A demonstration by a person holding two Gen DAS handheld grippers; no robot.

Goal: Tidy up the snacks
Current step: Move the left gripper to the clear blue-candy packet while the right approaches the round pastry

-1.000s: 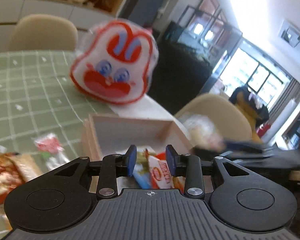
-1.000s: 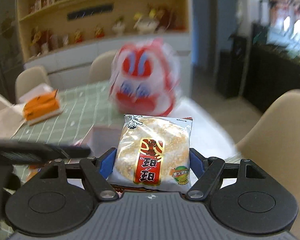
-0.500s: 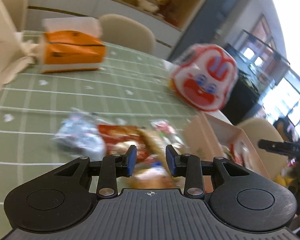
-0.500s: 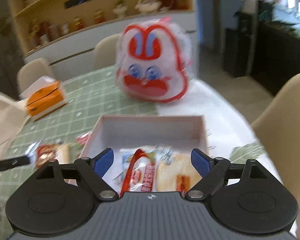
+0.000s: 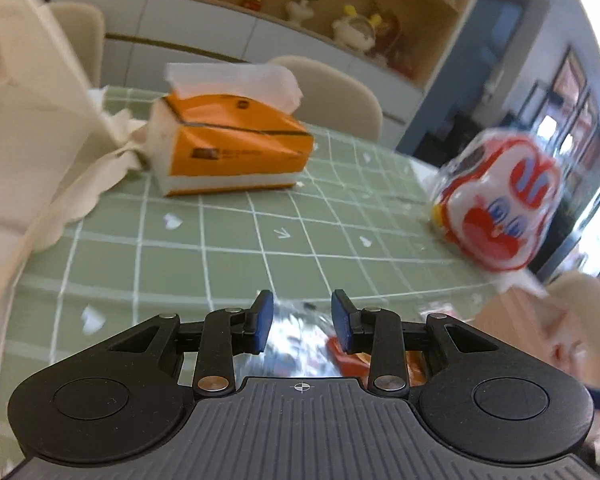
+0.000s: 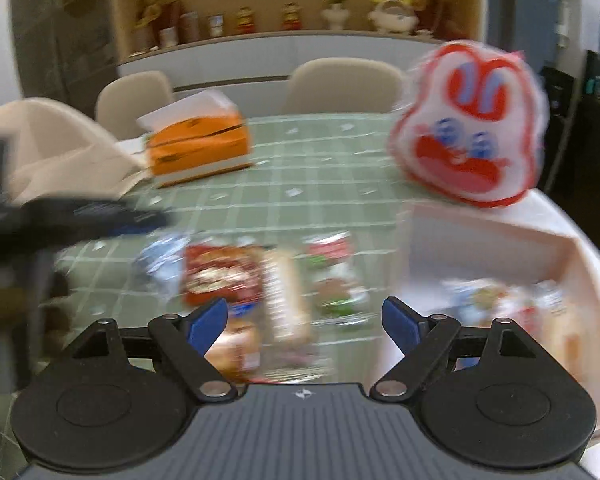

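Note:
Several loose snack packets point(image 6: 256, 280) lie on the green checked tablecloth point(image 6: 300, 168), left of a pale pink box point(image 6: 500, 248) that holds several packets point(image 6: 500, 300). My right gripper point(image 6: 304, 320) is open and empty above the loose packets. My left gripper point(image 5: 302, 318) is open with a narrow gap and empty, just above a silvery packet point(image 5: 296, 344) and a red one point(image 5: 348, 360). The left gripper shows as a dark blur at the left of the right wrist view point(image 6: 80, 216). Both views are motion-blurred.
An orange tissue pack point(image 5: 228, 148) stands at the back of the table. A red and white rabbit-shaped bag point(image 6: 468, 136) stands beyond the box, near the table's right edge. A cream bag point(image 5: 24, 128) sits at the left. Beige chairs point(image 6: 340, 84) surround the table.
My right gripper let the rice cracker packet go into the box, then swung left over the loose packets. My left gripper swung left from the box to the loose packets.

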